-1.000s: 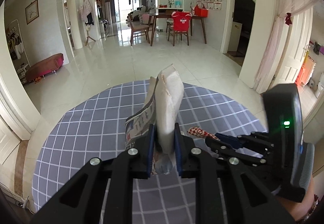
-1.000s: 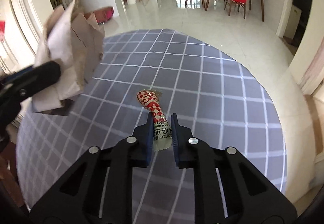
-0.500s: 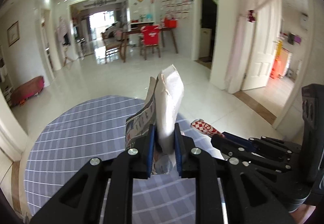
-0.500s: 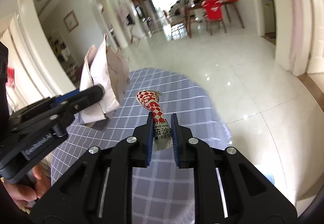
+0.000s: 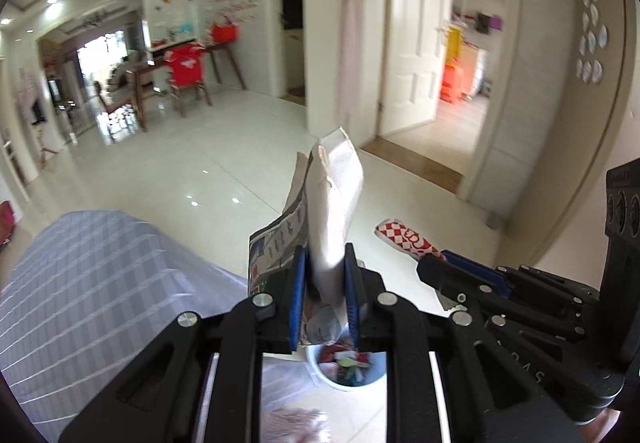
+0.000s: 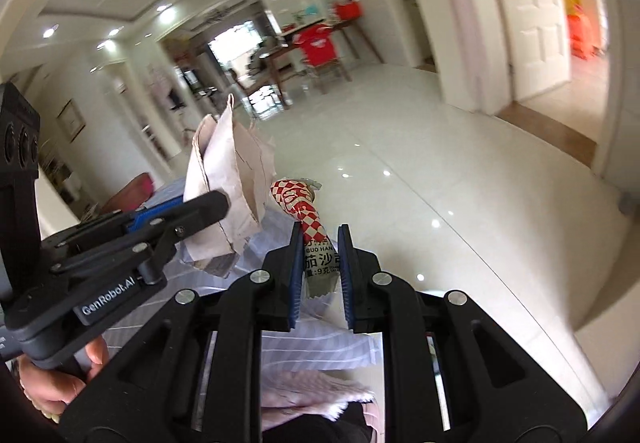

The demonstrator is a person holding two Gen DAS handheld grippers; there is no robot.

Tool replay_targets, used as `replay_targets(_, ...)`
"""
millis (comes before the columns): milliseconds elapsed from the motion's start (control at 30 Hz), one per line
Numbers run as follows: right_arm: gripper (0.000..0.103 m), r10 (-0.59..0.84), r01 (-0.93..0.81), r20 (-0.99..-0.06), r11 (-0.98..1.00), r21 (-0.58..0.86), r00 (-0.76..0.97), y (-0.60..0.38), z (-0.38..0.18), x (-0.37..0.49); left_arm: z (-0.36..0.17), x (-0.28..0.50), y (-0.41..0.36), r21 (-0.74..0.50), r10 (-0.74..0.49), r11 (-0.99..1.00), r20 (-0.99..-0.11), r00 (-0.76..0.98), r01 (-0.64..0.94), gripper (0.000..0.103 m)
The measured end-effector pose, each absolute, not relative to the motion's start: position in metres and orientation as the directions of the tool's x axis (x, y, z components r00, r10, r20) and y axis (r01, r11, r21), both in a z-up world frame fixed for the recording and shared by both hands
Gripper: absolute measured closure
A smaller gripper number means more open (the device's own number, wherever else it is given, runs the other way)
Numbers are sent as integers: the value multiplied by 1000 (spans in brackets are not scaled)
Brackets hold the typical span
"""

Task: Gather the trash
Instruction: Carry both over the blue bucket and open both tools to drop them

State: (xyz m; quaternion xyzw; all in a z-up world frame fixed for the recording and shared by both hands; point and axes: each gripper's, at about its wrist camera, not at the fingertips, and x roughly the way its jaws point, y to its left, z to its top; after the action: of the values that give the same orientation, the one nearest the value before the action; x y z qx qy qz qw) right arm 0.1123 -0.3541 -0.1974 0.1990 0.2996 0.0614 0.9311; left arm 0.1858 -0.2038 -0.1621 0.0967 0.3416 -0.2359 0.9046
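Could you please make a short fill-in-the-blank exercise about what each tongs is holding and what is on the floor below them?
1. The left tongs are shut on a crumpled paper ____.
2. The right tongs are shut on a sachet with a red and white ____ pattern.
3. Below the left tongs, on the floor, stands a round ____ with trash in it.

Missing words: bag; checkered; bin

The shiny white floor [image 5: 208, 163] is wide open from 10 to 2 o'clock, with nothing to bump into. At 9 o'clock the checked table [image 5: 100, 275] fills the way. Right below, at 6 o'clock, sits a white bin [image 5: 348, 371] with its top open, and the right gripper [image 5: 436, 267] crowds close at 3 o'clock.
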Motion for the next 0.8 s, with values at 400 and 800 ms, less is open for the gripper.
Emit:
replay_targets(400, 41, 197, 165, -616, 862, 479, 762, -407, -279, 138, -238, 232, -255, 17, -326, 852, -765, 556, 523, 86)
replay_targets(800, 41, 122, 239, -642, 863, 445, 757, -418, -288, 138, -265, 256, -266, 16, -313, 843, -798, 515, 538, 86)
